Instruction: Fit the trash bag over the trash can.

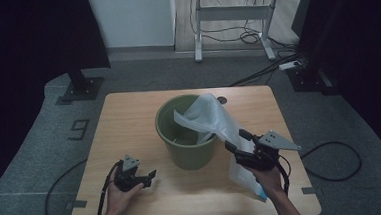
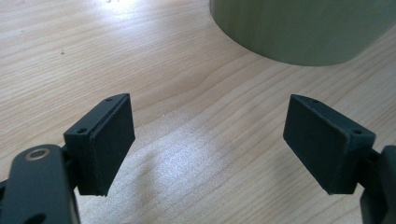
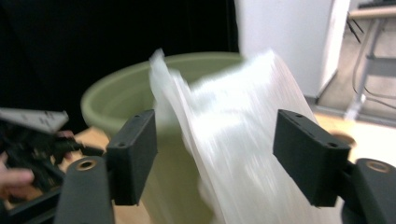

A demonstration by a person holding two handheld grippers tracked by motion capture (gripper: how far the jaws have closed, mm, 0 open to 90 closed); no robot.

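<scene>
A green bucket stands at the middle of the wooden table. A translucent white plastic bag lies over its right rim, partly inside, and hangs down to the table on the right. My right gripper is at the bucket's right side. In the right gripper view this gripper stands open, with the blurred bag between the pads and untouched, in front of the bucket. My left gripper rests low over the table left of the bucket. Its jaws are open and empty, facing the bucket's base.
A small round hole marks the tabletop behind the bucket. On the floor beyond are a desk frame with cables, a power strip and a black stand base. A cable loop lies right of the table.
</scene>
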